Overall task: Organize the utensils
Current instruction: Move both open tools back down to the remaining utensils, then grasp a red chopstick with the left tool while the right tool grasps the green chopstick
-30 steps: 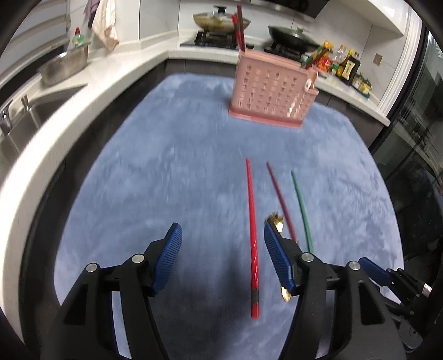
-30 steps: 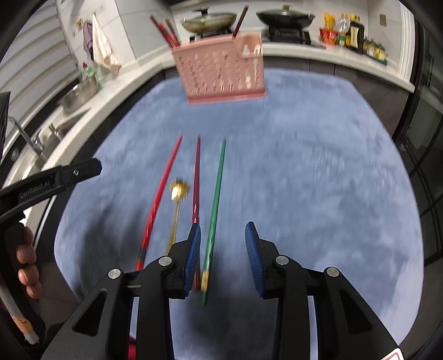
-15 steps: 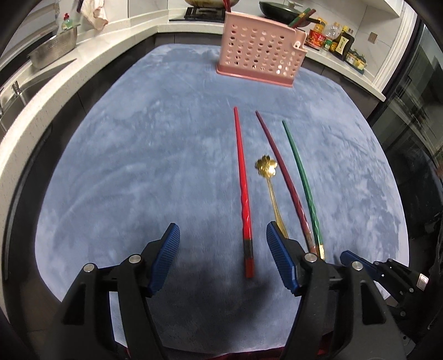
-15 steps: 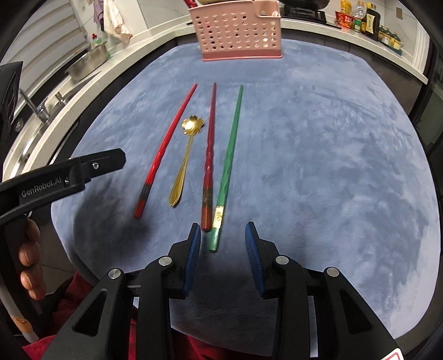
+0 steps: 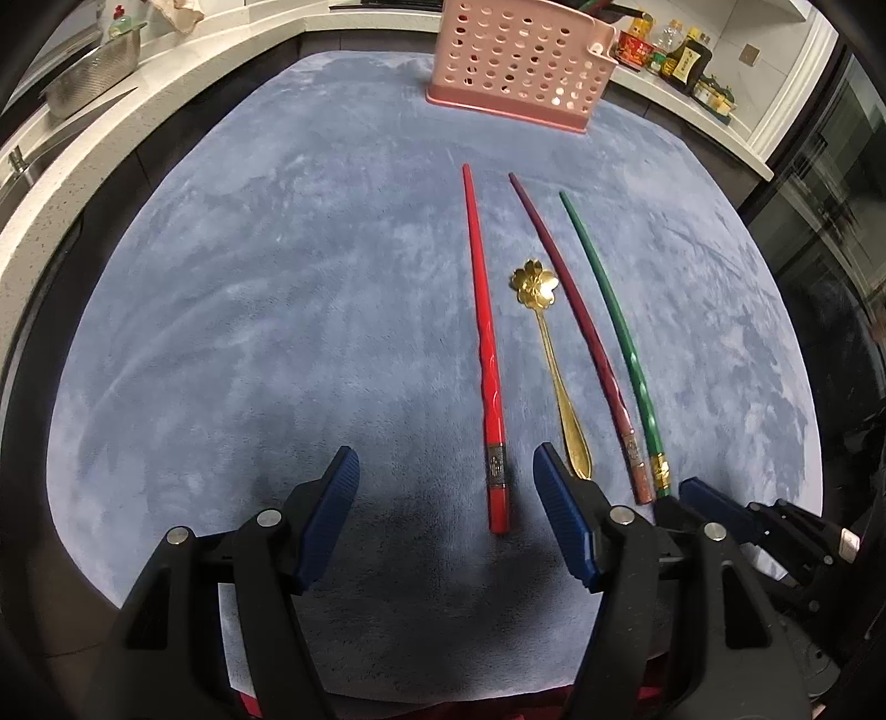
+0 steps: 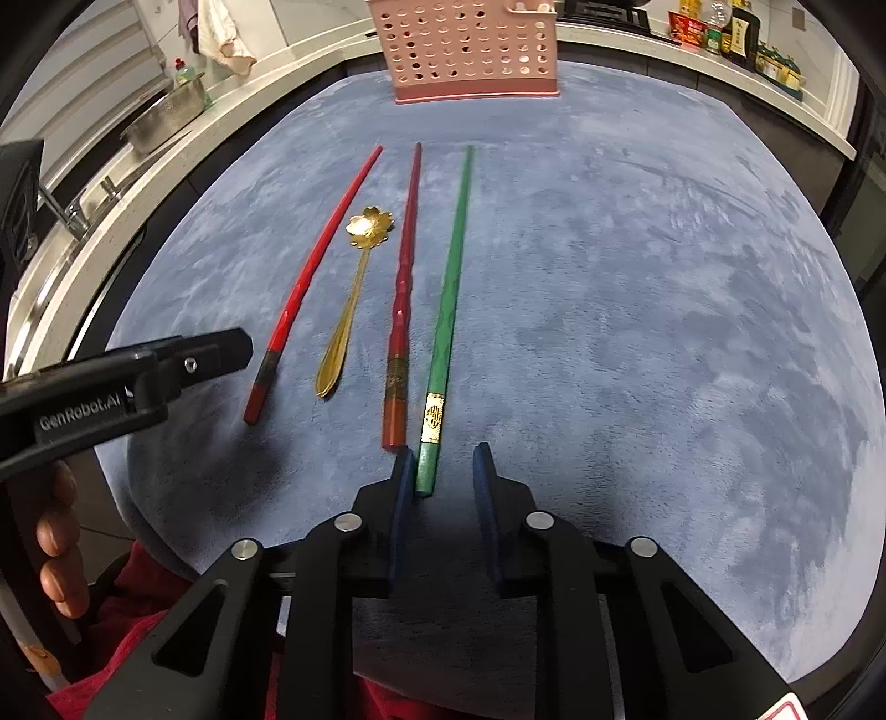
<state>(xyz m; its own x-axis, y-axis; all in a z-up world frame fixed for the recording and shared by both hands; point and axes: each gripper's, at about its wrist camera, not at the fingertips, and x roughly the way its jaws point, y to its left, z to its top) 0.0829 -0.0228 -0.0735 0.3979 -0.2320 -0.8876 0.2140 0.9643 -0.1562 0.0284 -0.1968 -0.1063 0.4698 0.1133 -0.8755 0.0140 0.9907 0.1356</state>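
Note:
On the blue mat lie a bright red chopstick (image 5: 483,332) (image 6: 310,282), a gold flower-bowl spoon (image 5: 548,360) (image 6: 354,288), a dark red chopstick (image 5: 576,310) (image 6: 403,288) and a green chopstick (image 5: 609,310) (image 6: 451,288), side by side. A pink perforated utensil basket (image 5: 520,61) (image 6: 470,50) stands at the far end. My left gripper (image 5: 443,487) is open and empty, the red chopstick's near end between its fingers. My right gripper (image 6: 443,476) is open and empty, the green chopstick's near end between its fingers.
The blue mat (image 5: 277,277) (image 6: 664,304) covers a table. A white counter with a steel bowl (image 5: 88,83) and a sink runs along the left. Sauce bottles (image 5: 681,61) stand on the counter at the back right.
Both grippers have drawn back toward the near ends of the utensils and lowered. The chopsticks, spoon and basket have not moved.

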